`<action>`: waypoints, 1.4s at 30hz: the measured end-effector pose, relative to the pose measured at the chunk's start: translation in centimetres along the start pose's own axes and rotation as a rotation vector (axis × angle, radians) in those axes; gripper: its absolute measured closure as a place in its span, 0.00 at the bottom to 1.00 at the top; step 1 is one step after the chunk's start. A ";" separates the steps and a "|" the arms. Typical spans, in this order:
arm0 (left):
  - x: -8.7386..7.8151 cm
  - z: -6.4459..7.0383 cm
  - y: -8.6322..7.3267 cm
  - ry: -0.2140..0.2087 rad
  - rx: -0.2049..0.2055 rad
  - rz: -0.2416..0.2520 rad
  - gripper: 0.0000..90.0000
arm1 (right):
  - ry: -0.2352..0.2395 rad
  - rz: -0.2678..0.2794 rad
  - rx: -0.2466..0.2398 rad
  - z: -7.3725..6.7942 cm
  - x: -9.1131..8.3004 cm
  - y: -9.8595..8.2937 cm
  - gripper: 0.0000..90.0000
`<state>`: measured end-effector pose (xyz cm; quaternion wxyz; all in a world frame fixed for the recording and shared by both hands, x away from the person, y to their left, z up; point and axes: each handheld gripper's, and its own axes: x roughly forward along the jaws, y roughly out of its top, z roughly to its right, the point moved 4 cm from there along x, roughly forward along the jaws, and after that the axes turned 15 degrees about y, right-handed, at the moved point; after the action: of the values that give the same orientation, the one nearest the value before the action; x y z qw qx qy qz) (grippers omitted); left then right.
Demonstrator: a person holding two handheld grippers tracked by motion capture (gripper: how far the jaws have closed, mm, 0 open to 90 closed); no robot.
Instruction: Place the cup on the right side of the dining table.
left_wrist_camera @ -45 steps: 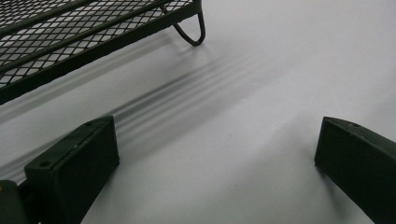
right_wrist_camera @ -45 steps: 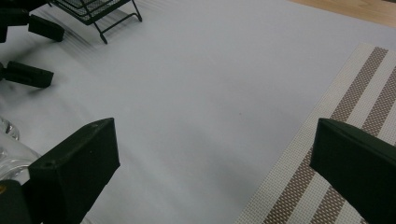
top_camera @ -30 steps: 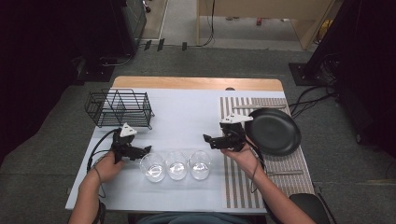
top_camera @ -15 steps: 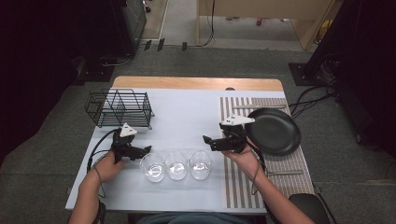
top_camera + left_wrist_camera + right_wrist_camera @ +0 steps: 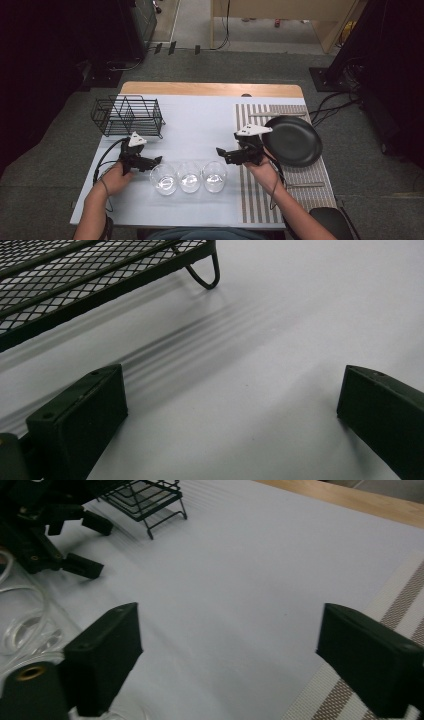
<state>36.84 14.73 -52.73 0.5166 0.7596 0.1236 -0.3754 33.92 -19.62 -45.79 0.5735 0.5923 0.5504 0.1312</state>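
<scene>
Three clear glasses [image 5: 189, 176] stand in a row near the table's front edge, on the white mat. My left gripper [image 5: 155, 161] is just left of the row, open, its fingers [image 5: 80, 425] wide apart over bare mat. At the right end of the row my right gripper [image 5: 220, 152] is also open, with nothing between its fingers [image 5: 105, 655]. In the right gripper view the glasses [image 5: 20, 625] are at the lower left and the left gripper [image 5: 92, 542] is beyond them.
A black wire rack [image 5: 127, 116] stands at the back left, its foot [image 5: 202, 277] close ahead of the left gripper. A black pan [image 5: 292, 141] lies on the striped mat [image 5: 260, 200] at the right, with slim utensils [image 5: 270, 114] beside it.
</scene>
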 end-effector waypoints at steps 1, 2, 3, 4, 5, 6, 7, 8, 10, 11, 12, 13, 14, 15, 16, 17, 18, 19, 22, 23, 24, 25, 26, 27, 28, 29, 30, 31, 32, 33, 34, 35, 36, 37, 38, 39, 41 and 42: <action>0.0 0.0 0.0 0.000 0.000 0.000 0.00 | 0.016 -0.007 -0.007 -0.1 0.0 -0.1 0.00; 0.0 0.0 0.0 0.000 0.000 0.000 0.00 | 0.031 -0.008 -0.021 -0.3 0.0 -0.1 0.00; 0.0 0.0 0.0 0.000 0.000 0.000 0.00 | 0.033 -0.008 -0.026 -0.4 0.0 -0.1 0.00; 0.0 0.0 0.0 0.000 -0.001 0.000 0.00 | 0.034 -0.009 -0.031 -0.4 0.0 -0.1 0.00; 0.0 0.0 0.0 0.000 0.000 0.000 0.00 | 0.037 -0.004 -0.029 -0.5 0.0 -0.1 0.00; 0.0 0.0 0.0 0.000 0.000 0.000 0.00 | 0.043 -0.001 -0.023 -0.6 0.0 -0.2 0.00; 0.0 0.0 0.0 0.000 0.000 0.001 0.00 | 0.046 0.001 -0.019 -0.7 0.0 -0.2 0.00; 0.0 0.0 0.0 0.000 0.000 0.000 0.00 | 0.049 0.003 -0.019 -0.8 0.0 -0.2 0.00; 0.0 0.0 0.0 0.000 0.000 0.000 0.00 | 0.054 0.002 -0.022 -0.9 0.0 -0.3 0.00; 0.0 0.0 0.0 0.000 0.000 0.000 0.00 | 0.056 0.002 -0.022 -0.9 0.0 -0.3 0.00; 0.0 0.0 0.0 0.000 0.000 0.000 0.00 | 0.058 0.001 -0.023 -0.9 0.0 -0.3 0.00; 0.0 0.0 0.0 -0.001 -0.001 0.001 0.00 | 0.059 0.000 -0.025 -1.0 0.0 -0.3 0.00; 0.0 0.0 0.0 -0.001 -0.001 0.001 0.00 | 0.059 -0.003 -0.022 -1.0 0.0 -0.3 0.00; 0.0 0.0 0.0 -0.001 -0.001 0.000 0.00 | 0.060 -0.006 -0.021 -1.0 0.1 -0.4 0.00; 0.0 0.0 0.0 -0.001 0.000 0.001 0.00 | 0.060 -0.006 -0.021 -1.0 0.1 -0.4 0.00; 0.0 0.0 0.0 0.000 0.000 0.001 0.00 | 0.060 -0.010 -0.025 -1.0 0.1 -0.4 0.00; 0.0 0.0 0.0 -0.001 -0.001 0.001 0.00 | 0.060 -0.011 -0.027 -1.0 0.1 -0.5 0.00; 0.0 0.0 0.0 -0.001 0.000 0.000 0.00 | 0.067 -0.008 -0.026 -1.0 0.1 -0.5 0.00; 0.0 0.0 0.0 -0.001 -0.001 0.001 0.00 | 0.079 -0.009 -0.025 -1.0 0.2 -0.6 0.00; 0.0 0.0 0.0 0.000 -0.001 0.001 0.00 | 0.079 -0.011 -0.026 -1.1 0.3 -0.6 0.00; 0.0 0.0 0.0 -0.001 0.000 0.001 0.00 | 0.079 -0.010 -0.029 -1.2 0.3 -0.6 0.00; 0.0 0.0 0.0 -0.001 -0.001 0.001 0.00 | 0.080 -0.004 -0.034 -1.2 0.2 -0.6 0.00; 0.0 0.0 0.0 -0.001 0.000 0.001 0.00 | 0.083 -0.002 -0.034 -1.3 0.2 -0.5 0.00; 0.0 0.0 0.0 0.000 0.000 0.001 0.00 | 0.085 -0.004 -0.036 -1.3 0.2 -0.6 0.00; 0.0 0.0 0.0 0.000 0.000 0.001 0.00 | 0.087 -0.005 -0.036 -1.3 0.2 -0.6 0.00; 0.0 0.0 0.0 0.000 0.000 0.001 0.00 | 0.090 -0.007 -0.039 -1.4 0.2 -0.7 0.00; 0.0 0.0 0.0 0.000 0.000 0.001 0.00 | 0.090 -0.006 -0.039 -1.4 0.2 -0.7 0.00; 0.0 0.0 0.0 0.000 0.000 0.001 0.00 | 0.089 0.000 -0.045 -1.5 0.2 -0.6 0.00; 0.0 0.0 0.0 0.000 0.000 0.000 0.00 | 0.090 -0.002 -0.047 -1.6 0.3 -0.6 0.00; 0.0 0.0 0.0 0.000 0.000 0.000 0.00 | 0.090 -0.002 -0.049 -1.6 0.3 -0.6 0.00; 0.0 0.0 0.0 0.000 0.000 0.000 0.00 | 0.091 -0.002 -0.048 -1.7 0.3 -0.7 0.00; 0.0 0.0 0.0 0.000 0.000 0.001 0.00 | 0.092 -0.003 -0.049 -1.7 0.4 -0.7 0.00; 0.0 0.0 0.0 0.000 0.000 0.000 0.00 | 0.096 -0.003 -0.049 -1.8 0.4 -0.8 0.00; 0.0 0.0 0.0 -0.001 0.000 0.000 0.00 | 0.098 -0.003 -0.051 -1.9 0.5 -0.8 0.00; 0.0 0.0 0.0 0.000 0.001 0.000 0.00 | 0.098 -0.006 -0.050 -1.9 0.5 -0.8 0.00; 0.0 0.0 0.0 -0.001 0.001 0.000 0.00 | 0.099 -0.008 -0.051 -2.0 0.5 -0.8 0.00; 0.0 0.0 0.0 0.000 0.000 0.000 0.00 | 0.105 -0.005 -0.053 -2.2 0.6 -0.8 0.00; 0.0 0.0 0.0 0.000 0.000 0.000 0.00 | 0.106 -0.004 -0.053 -2.2 0.6 -0.8 0.00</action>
<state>36.84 14.72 -52.74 0.5167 0.7596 0.1236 -0.3753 32.01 -18.15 -46.03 0.5592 0.5682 0.5775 0.1758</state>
